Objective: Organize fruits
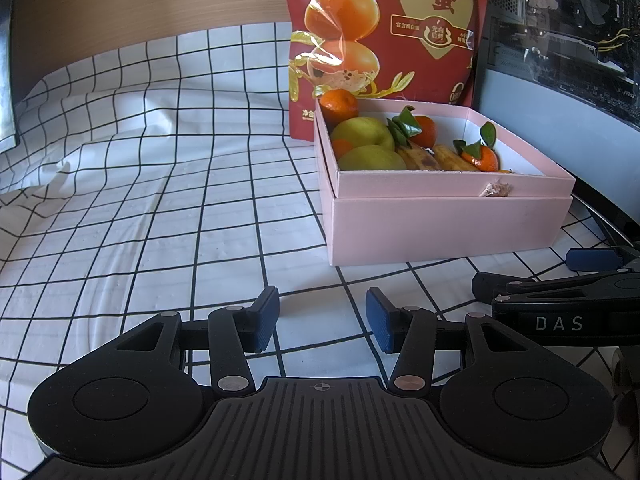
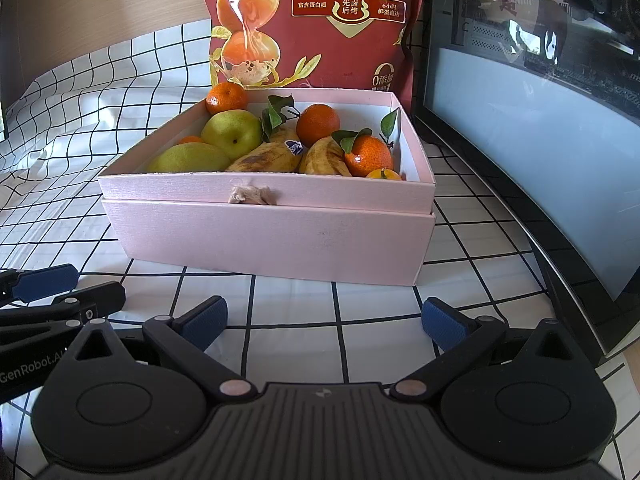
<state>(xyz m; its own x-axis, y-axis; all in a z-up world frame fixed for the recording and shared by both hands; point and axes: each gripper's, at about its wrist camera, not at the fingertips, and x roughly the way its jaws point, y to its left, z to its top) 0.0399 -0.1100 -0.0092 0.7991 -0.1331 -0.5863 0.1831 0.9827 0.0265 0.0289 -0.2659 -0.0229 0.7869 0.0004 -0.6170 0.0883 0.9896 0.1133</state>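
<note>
- Far left, the checked cloth [image 1: 160, 200] rumples into folds where it climbs toward the wooden wall [image 1: 140, 0]; nearer the camera it lies flat and bare, giving wide free room on that side.
- The left gripper [image 1: 322, 316] hangs low over this flat cloth, tilted downward, its blue pads [image 1: 266, 318] parted with only cloth between them (nothing gripped).
- In the right wrist view the left gripper's fingers [image 2: 44, 282] show at the left edge, just beside the right gripper, both short of the box.
- The pink box [image 2: 272, 236] sits on the cloth with its near wall facing both tools; a strip of bare cloth separates that wall from the fingertips.
- The fruits all lie inside the box: two green pears [image 2: 232, 132] at the left, two spotted bananas [image 2: 266, 158] in the middle, and several tangerines [image 2: 318, 124] (some with leaves) at the back corner, middle and right.
- A red snack bag [image 2: 316, 20] stands upright touching the box's back edge.
- The right gripper [image 2: 324, 320] points downward at the box's front wall, pads spread wide, empty.
- To the right, a dark glass-sided computer case [image 2: 540, 140] runs close along the box's right wall, leaving only a narrow lane of cloth.
</note>
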